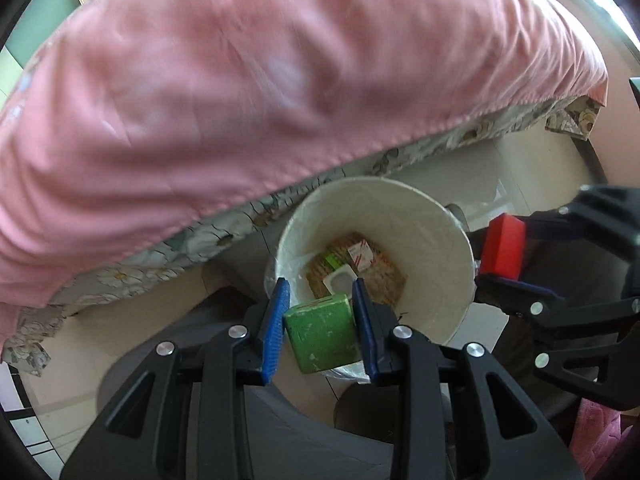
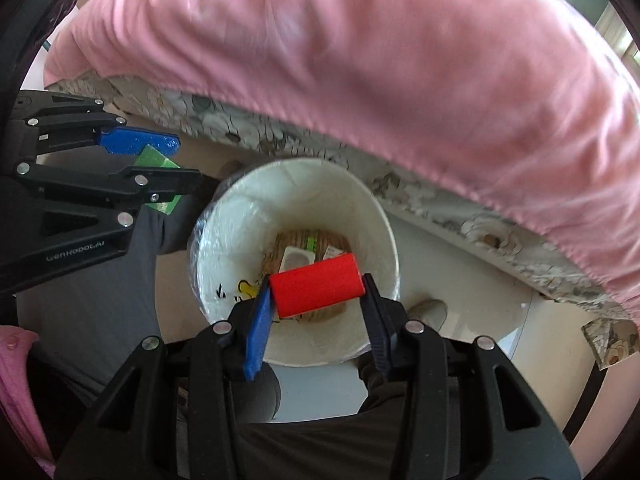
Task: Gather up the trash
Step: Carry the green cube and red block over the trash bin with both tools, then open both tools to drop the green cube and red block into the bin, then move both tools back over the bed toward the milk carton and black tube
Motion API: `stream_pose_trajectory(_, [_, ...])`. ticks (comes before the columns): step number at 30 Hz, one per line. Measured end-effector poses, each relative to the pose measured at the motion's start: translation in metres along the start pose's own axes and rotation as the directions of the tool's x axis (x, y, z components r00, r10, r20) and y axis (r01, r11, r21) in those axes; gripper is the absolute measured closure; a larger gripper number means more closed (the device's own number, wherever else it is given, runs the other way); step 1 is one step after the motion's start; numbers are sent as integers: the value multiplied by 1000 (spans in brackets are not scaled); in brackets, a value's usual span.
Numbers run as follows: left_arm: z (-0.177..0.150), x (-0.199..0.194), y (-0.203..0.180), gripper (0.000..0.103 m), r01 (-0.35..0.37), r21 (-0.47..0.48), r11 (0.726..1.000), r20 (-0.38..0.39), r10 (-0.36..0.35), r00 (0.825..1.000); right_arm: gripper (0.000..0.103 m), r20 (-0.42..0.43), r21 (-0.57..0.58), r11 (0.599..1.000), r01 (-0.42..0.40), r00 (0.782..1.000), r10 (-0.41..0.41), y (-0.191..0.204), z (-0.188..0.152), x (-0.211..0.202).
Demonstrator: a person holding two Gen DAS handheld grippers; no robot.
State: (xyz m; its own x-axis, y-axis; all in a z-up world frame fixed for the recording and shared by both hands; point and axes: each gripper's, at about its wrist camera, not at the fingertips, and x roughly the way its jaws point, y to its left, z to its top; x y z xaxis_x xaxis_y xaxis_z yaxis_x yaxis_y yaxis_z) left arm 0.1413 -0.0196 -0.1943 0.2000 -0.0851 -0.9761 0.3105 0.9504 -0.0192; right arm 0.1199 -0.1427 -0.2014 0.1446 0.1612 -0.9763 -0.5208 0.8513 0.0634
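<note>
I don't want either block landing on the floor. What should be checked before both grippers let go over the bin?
1. Left gripper clamped on the green block: ok, both pads press its sides.
2. Right gripper clamped on the red cylinder: ok, held by its two ends.
3. Red cylinder over the white bin: ok in the right wrist view, it sits inside the rim outline.
4. Green block over the bin opening: cannot tell; in the left wrist view it overlaps the near rim.
5. Room in the bin: ok, only a cardboard packet lies at the bottom.
6. Grippers clear of each other: ok, a gap shows between them.
</note>
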Motion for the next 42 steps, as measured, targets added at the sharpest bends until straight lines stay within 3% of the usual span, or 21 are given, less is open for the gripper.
stream_pose_trajectory(11, [4, 75, 3, 68, 108, -81, 991, -155, -120, 981, 59, -172, 82, 994, -72, 981, 85, -8, -11, 78])
stream_pose_trajectory(25, [11, 138, 0, 68, 130, -172, 976, -254, -172, 952, 59, -284, 196, 975, -104, 946, 158, -22, -9, 149])
stream_pose_trajectory(31, [12, 144, -1, 64, 117, -177, 977, -273, -163, 948, 45, -299, 201, 975, -90, 943, 149, -25, -7, 156])
stream_pose_trajectory(36, [12, 135, 1, 64, 109, -175, 978, -267, -154, 951, 45, -287, 203, 974, -99, 945, 156, -28, -8, 147])
stream_pose_trajectory(42, [16, 83, 11, 64, 85, -170, 982, -172, -115, 978, 45, -223, 149, 984, -97, 966, 129, -27, -6, 110])
